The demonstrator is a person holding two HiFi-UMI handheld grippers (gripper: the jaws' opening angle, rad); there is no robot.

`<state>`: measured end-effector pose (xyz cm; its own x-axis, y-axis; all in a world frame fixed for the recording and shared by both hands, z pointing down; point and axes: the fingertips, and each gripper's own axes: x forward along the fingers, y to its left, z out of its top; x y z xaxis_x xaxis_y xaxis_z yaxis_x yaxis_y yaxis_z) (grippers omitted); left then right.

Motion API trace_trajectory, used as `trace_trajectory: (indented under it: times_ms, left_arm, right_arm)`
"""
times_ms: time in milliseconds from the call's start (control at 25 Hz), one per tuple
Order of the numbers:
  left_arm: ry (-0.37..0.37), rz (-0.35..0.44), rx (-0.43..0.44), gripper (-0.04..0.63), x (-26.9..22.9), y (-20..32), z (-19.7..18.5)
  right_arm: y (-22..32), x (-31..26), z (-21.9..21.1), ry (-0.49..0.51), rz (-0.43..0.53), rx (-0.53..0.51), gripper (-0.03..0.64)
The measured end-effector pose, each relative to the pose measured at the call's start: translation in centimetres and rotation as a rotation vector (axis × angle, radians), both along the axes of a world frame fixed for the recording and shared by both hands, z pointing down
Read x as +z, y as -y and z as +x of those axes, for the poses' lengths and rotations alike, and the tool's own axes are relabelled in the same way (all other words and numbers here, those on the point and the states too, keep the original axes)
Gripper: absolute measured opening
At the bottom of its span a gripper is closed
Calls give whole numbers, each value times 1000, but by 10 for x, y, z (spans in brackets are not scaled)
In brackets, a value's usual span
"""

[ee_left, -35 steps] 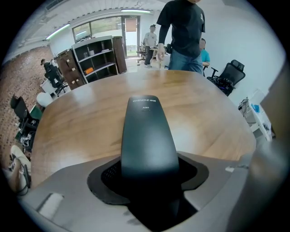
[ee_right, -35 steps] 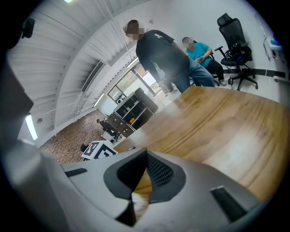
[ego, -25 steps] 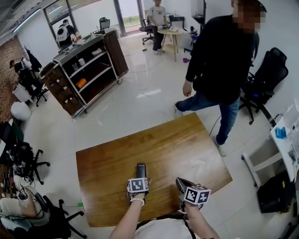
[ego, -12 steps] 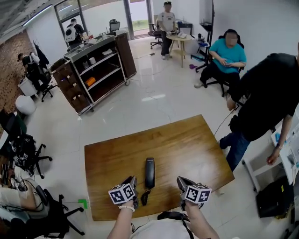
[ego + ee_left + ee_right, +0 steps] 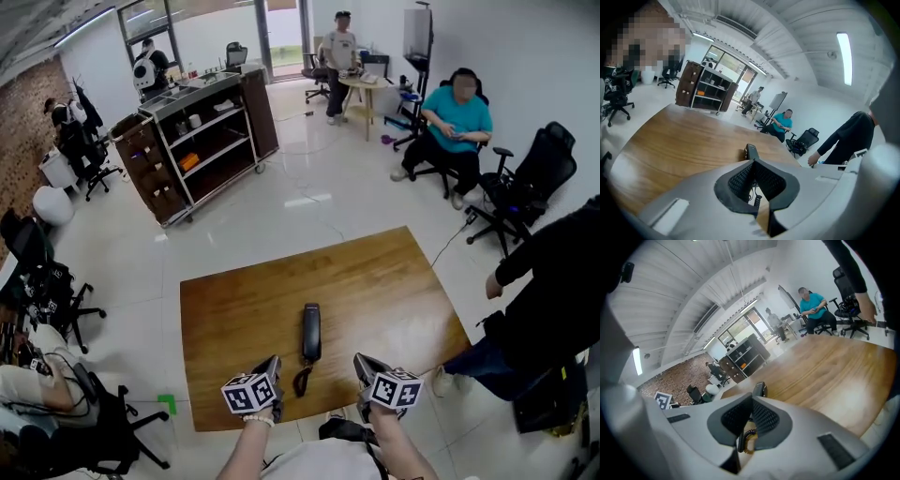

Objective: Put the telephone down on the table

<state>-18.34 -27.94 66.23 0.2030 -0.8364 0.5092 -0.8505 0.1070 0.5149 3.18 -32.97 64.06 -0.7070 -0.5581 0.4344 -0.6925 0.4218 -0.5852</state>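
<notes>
The black telephone handset (image 5: 310,332) lies flat on the wooden table (image 5: 394,291), its coiled cord (image 5: 301,380) trailing toward the near edge. My left gripper (image 5: 274,364) is drawn back at the near edge, left of the cord, shut on nothing. My right gripper (image 5: 361,362) hovers right of the cord, also shut and empty. In the left gripper view the closed left gripper (image 5: 753,161) points at the handset (image 5: 751,152), with the cord (image 5: 757,201) showing below. In the right gripper view the handset (image 5: 760,388) peeks over the right gripper (image 5: 752,398).
A person in dark clothes (image 5: 553,309) stands at the table's right corner. Behind are a black office chair (image 5: 525,178), a seated person in teal (image 5: 457,117) and a wheeled shelf cart (image 5: 197,131). More chairs (image 5: 56,291) crowd the left.
The left gripper let go of the handset, pulled back toward me and shut; the handset now rests free on the table. The standing person walked from the far side to the right.
</notes>
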Motion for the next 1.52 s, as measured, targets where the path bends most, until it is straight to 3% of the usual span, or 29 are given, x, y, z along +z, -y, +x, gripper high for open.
trace_trajectory:
  times_ms: [520,880,1520]
  left_arm:
    - [39,65,126,0,-24,-60,20]
    - [75,58,179,0,-22,-96,27]
    - [80,82,223,0,-35,-121,34]
  right_arm:
    - [-91,-9,-6,-27,44,37,6]
    - [-140,-6,0,-63,66,76,6]
    - [-161,-32,0,-96,156,97,6]
